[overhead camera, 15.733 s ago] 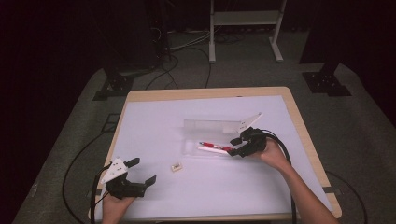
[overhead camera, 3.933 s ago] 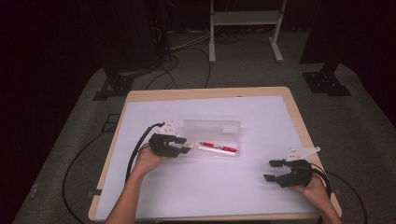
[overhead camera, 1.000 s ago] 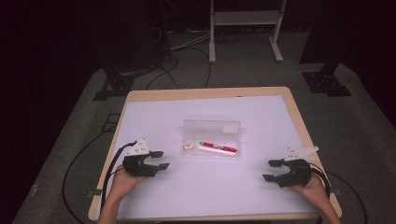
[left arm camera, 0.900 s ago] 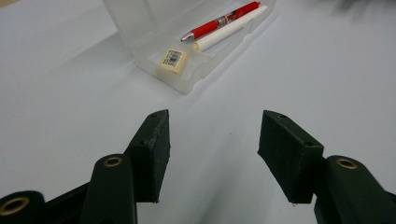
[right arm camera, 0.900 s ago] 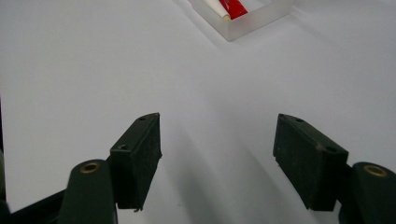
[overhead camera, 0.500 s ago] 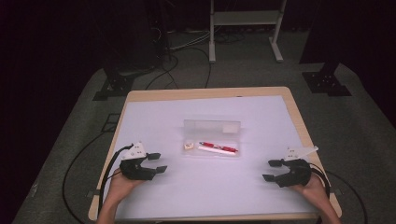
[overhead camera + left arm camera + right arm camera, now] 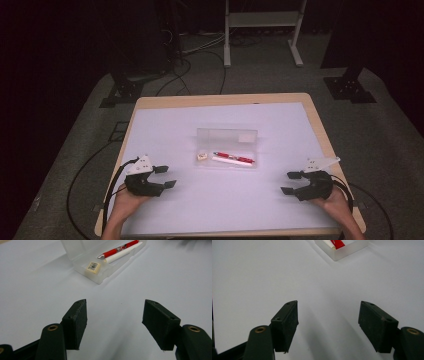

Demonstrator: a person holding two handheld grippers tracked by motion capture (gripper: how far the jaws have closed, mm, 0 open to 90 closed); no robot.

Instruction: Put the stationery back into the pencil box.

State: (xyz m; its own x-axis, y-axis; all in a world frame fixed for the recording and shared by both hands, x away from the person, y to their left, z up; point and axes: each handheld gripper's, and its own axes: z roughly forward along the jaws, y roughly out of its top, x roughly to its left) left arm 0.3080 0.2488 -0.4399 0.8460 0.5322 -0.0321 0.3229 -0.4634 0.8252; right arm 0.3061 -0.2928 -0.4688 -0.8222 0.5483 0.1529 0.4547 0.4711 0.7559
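The white table [image 7: 165,125] lies broad and bare around me, my left gripper [image 7: 165,177] and right gripper [image 7: 292,182] near its front corners, jaws spread and empty, the left's just widening. Mid-table sits the clear case [image 7: 227,147], long axis crosswise; inside, red pen [image 7: 234,158], white pen [image 7: 227,161], eraser [image 7: 202,156].

Your right gripper [image 7: 328,325]: jaws apart, nothing between them (white table [image 7: 262,277] beneath); clear case [image 7: 348,250] corner, red pen [image 7: 338,243] inside.
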